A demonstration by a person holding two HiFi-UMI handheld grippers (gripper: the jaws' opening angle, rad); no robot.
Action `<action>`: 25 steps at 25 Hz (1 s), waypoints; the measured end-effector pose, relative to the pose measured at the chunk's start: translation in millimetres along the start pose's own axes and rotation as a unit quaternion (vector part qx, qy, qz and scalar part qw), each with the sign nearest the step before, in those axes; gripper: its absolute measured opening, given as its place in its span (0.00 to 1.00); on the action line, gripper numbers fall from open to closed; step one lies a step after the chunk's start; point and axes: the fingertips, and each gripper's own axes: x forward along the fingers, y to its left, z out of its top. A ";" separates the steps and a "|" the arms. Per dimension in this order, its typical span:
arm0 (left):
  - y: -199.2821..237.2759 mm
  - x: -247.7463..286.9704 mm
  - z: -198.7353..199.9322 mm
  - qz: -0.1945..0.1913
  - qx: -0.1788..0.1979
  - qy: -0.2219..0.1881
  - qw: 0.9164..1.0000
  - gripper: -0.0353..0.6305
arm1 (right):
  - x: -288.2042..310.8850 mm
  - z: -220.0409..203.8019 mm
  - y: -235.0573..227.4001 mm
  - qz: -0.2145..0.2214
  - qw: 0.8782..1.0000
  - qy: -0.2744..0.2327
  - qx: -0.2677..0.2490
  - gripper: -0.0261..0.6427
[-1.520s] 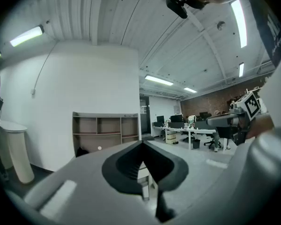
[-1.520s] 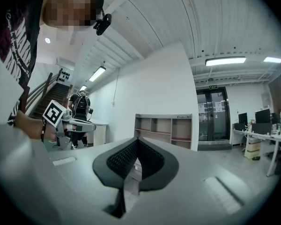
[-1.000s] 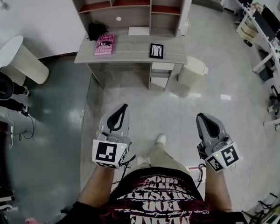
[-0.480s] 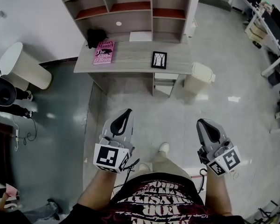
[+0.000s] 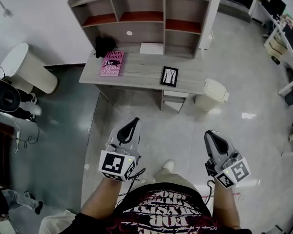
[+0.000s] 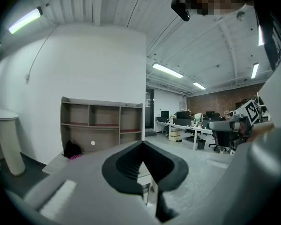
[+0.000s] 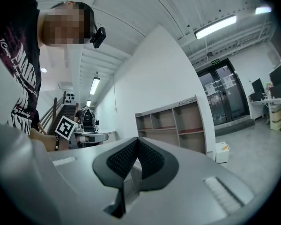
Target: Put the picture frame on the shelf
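Small black picture frame flat on pale wooden desk, near front edge, below grey cubby shelf. Left gripper and right gripper: jaws together, empty, well short of desk. Risk: flat frame probably hard to pinch; a nudge could skid it off the edge.

Open floor lies between me and the desk. A white bin stands just right of it. A pink book and black bag occupy the desktop's left; its middle lies free. The shelf compartments above face me open.
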 end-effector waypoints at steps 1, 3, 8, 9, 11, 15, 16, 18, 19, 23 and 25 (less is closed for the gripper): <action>1.8 4.0 3.6 0.005 -0.002 -0.003 1.000 0.06 | 4.3 1.6 -5.3 0.005 1.000 -0.001 0.000 0.08; 5.3 9.3 8.1 0.018 -0.007 -0.007 1.000 0.06 | 11.0 4.0 -13.7 0.015 1.000 -0.001 -0.002 0.08; 9.1 19.8 11.3 0.040 -0.008 -0.008 0.999 0.06 | 18.8 10.7 -34.7 0.033 0.999 -0.003 0.002 0.08; 8.0 21.4 9.9 0.042 -0.005 -0.004 0.999 0.06 | 18.8 9.1 -39.5 0.033 0.999 -0.002 0.005 0.08; 5.8 23.0 5.4 0.042 0.000 0.006 0.999 0.06 | 18.4 5.2 -48.1 0.029 0.999 -0.001 0.017 0.08; 12.3 20.9 3.8 0.048 -0.006 0.014 0.999 0.06 | 19.8 0.8 -52.6 0.028 0.999 0.001 0.033 0.08; 15.2 20.5 4.3 0.051 -0.009 0.014 0.999 0.06 | 21.6 0.0 -52.8 0.030 0.999 0.003 0.034 0.08; 19.1 19.5 4.0 0.053 -0.010 0.017 0.998 0.06 | 25.3 -0.8 -52.5 0.031 0.999 0.004 0.038 0.08; 20.6 18.9 3.0 0.052 -0.009 0.019 0.998 0.06 | 27.0 -1.0 -51.9 0.031 0.999 0.003 0.040 0.08; 31.1 23.0 -3.9 0.049 -0.012 0.027 0.998 0.06 | 36.3 -4.6 -52.0 0.029 0.999 0.002 0.044 0.08; 38.4 30.5 -3.4 0.044 -0.011 0.026 0.999 0.06 | 44.1 -5.5 -54.8 0.025 0.999 0.003 0.045 0.08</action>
